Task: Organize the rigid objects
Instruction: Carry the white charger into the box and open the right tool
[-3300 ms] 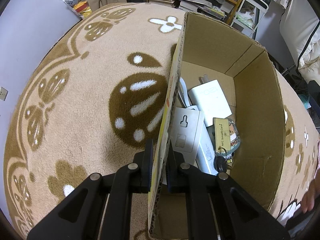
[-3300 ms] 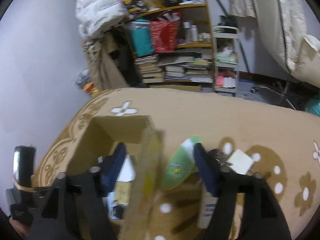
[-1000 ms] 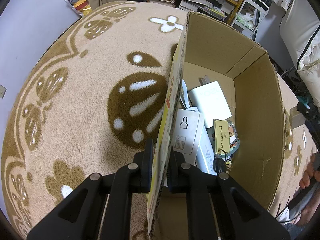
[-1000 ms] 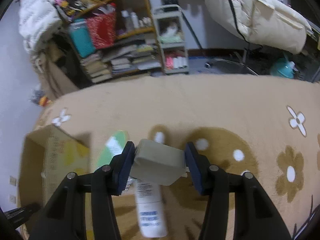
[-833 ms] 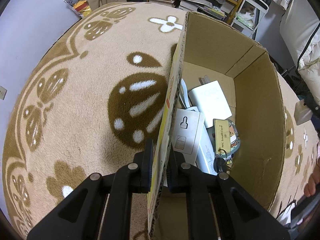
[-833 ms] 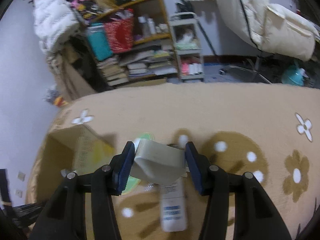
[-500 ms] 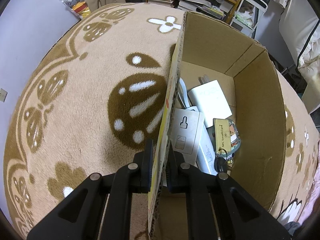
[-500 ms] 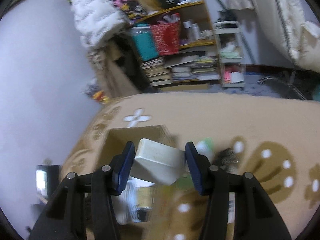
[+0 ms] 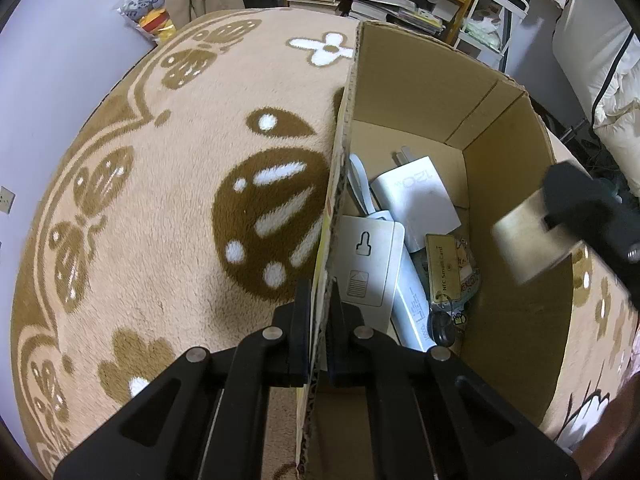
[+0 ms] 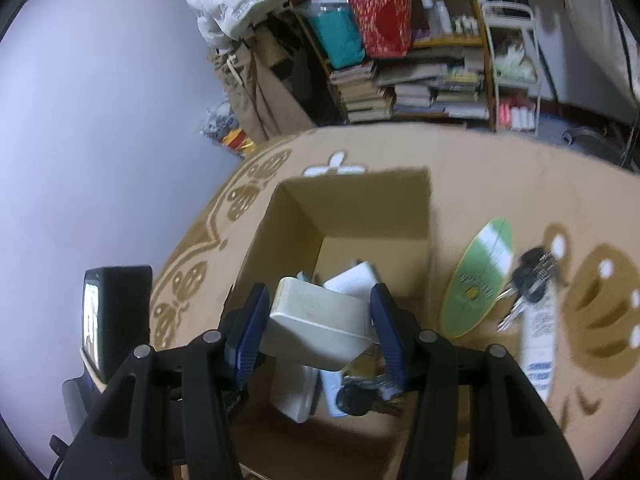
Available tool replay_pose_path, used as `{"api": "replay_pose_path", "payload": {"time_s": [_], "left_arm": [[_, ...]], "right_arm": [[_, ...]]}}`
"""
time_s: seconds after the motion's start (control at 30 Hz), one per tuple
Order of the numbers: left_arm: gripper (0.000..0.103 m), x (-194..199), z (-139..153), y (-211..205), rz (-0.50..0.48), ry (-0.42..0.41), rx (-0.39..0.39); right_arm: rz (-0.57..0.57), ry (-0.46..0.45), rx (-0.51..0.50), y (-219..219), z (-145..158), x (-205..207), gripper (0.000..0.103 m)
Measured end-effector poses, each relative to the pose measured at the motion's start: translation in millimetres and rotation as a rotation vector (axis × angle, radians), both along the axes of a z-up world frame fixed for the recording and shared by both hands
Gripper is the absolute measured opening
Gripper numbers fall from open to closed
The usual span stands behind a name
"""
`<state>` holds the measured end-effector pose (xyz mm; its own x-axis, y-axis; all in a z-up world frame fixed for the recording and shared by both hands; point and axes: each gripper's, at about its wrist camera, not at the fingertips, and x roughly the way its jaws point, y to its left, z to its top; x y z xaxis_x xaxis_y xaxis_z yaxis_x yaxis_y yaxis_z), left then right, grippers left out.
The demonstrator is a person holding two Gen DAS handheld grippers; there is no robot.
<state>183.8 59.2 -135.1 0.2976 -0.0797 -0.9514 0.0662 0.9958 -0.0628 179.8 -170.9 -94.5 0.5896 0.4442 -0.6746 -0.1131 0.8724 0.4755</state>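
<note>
The left gripper [image 9: 319, 300] has its two black fingers pinched tight on the left wall of the cardboard box [image 9: 404, 76], one finger outside against the rug side and one inside the box, with the corrugated edge running up between them. The right gripper [image 10: 318, 322] has its blue-padded fingers set partway apart and clamped on a cream rectangular block [image 10: 318, 322], which sits tilted between the pads and hangs over the open top of the box; in the left wrist view the same block [image 9: 528, 236] appears at the right, above the box's right wall, blurred, with the dark gripper behind it. Below, inside the box, lie a white charger marked 120 [image 9: 420, 200] with its prongs toward the far wall, a white flat plate with a keyhole slot [image 9: 366, 264] against the left wall, a long white bar [image 9: 412, 304] partly under them, a yellow card reading NFC Smart Card [image 9: 442, 266] resting on a patterned tag, and a dark key [image 9: 440, 326] near the front. Outside the box, on the beige rug with brown patterns [image 9: 160, 200], the right wrist view shows a green oval fan-like card [image 10: 478, 278] just beside the box's right wall, then a bunch of keys [image 10: 530, 276] and a white tube with blue print [image 10: 540, 340] lying lengthwise, close together. A shelf stacked with books [image 10: 400, 88] stands beyond the rug's far edge.
</note>
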Motion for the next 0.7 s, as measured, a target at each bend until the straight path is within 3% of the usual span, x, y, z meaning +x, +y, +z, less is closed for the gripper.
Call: {"api": "replay_pose_path", "payload": {"time_s": [0.3, 0.57, 0.63, 0.7], "left_arm": [[0.006, 0, 0, 2, 0.008, 0.004, -0.017], [0.006, 0, -1, 4, 0.013, 0.008, -0.025], [0.006, 0, -1, 4, 0.013, 0.007, -0.023], [0.006, 0, -1, 4, 0.014, 0.007, -0.022]], "right_arm": [[0.004, 0.004, 0.024, 2, -8, -3, 0.056], [-0.069, -0.103, 0.018, -22, 18, -2, 0.056], [-0.098, -0.112, -0.001, -32, 22, 1, 0.062], [-0.153, -0.11, -0.009, -45, 21, 4, 0.077]]}}
